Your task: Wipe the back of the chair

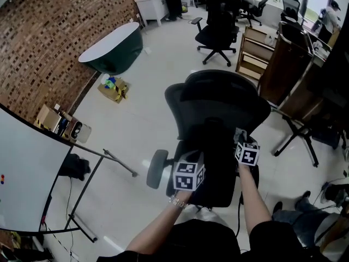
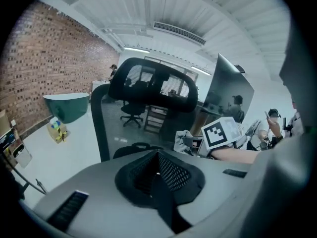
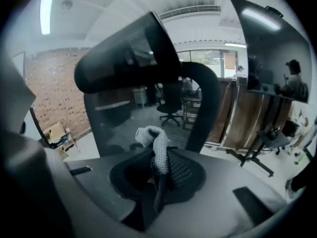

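Starting left of the chair (image 1: pixel 218 124), one whiteboard (image 1: pixel 27 168) stood well apart from it on its stand. Nearer in, one armrest (image 1: pixel 157 169) jutted from the chair's left side. Just beside that armrest, the left gripper (image 2: pixel 158 171) had its jaws pressed together with nothing between them.

The chair was black with one headrest (image 1: pixel 218 83). It stood directly before the person, its mesh back (image 1: pixel 256 113) turned toward them.

On the chair's right side, the right gripper (image 3: pixel 159 177) was clenched on one grey knitted cloth (image 3: pixel 154 148), with a bunched end sticking up above the jaws. The cloth sat close to the mesh, though contact could not be confirmed.

Two risks looked likely. The cloth seemed pinched by only a small fold, so dragging it over the mesh might pull it free. With the left gripper not bracing the frame, a firm stroke might also swivel or push the chair away.

Counted: two grippers, one cloth, one chair being worked, and at least two more office chairs (image 1: pixel 217 23) beyond it.
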`<act>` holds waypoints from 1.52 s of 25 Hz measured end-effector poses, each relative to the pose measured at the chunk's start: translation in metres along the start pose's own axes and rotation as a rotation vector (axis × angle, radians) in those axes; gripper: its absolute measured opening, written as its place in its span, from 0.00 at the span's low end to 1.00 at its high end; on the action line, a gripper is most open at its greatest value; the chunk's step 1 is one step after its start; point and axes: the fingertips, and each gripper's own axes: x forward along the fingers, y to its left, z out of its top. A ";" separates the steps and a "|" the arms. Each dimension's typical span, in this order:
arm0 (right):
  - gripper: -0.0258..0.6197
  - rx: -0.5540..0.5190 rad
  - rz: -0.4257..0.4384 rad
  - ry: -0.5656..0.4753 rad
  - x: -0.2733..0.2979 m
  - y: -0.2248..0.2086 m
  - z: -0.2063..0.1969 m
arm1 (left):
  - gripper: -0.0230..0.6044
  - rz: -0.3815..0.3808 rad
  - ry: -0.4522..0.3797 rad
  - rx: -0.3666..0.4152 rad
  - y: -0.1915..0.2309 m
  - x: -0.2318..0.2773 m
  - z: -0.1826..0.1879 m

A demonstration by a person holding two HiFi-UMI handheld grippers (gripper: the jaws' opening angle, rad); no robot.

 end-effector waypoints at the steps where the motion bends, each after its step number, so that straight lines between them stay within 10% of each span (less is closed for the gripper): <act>1: 0.12 0.003 0.037 -0.022 -0.015 0.022 0.010 | 0.04 -0.008 -0.011 0.010 -0.004 0.001 0.008; 7: 0.12 -0.054 0.188 -0.112 -0.098 0.109 0.054 | 0.04 0.027 -0.049 0.086 -0.023 0.012 0.037; 20: 0.12 -0.004 0.280 -0.068 -0.154 0.135 0.006 | 0.04 0.069 -0.016 0.081 -0.044 -0.032 -0.005; 38: 0.12 -0.037 0.207 -0.117 -0.298 0.235 -0.089 | 0.04 -0.098 -0.043 0.048 -0.047 -0.201 -0.086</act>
